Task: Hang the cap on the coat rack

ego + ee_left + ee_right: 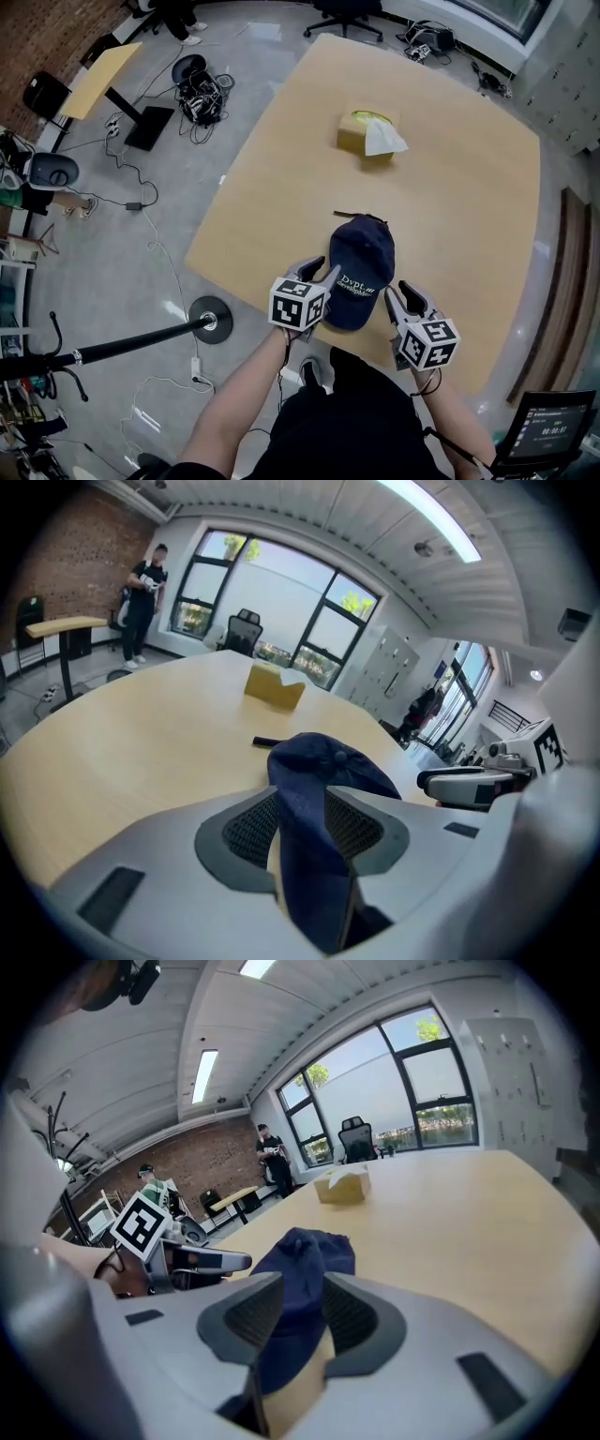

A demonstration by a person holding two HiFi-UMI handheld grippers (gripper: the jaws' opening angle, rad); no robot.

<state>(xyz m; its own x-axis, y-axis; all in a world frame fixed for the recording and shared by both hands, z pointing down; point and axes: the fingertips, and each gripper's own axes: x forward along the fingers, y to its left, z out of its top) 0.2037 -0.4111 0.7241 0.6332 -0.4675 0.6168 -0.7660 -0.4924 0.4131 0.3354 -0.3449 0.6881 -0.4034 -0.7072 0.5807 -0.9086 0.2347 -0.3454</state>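
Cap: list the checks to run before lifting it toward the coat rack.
1. Left gripper on cap: ok, navy fabric pinched between its jaws.
2. Right gripper on cap: ok, the cap's edge fills the gap between its pads.
3. Cap off the table: not ok, it lies near the person's edge.
4. Tissue box clear of the cap: ok, it sits apart on the far side.
5. Free hook on the rack: cannot tell; only a black pole stand shows on the floor to the left.
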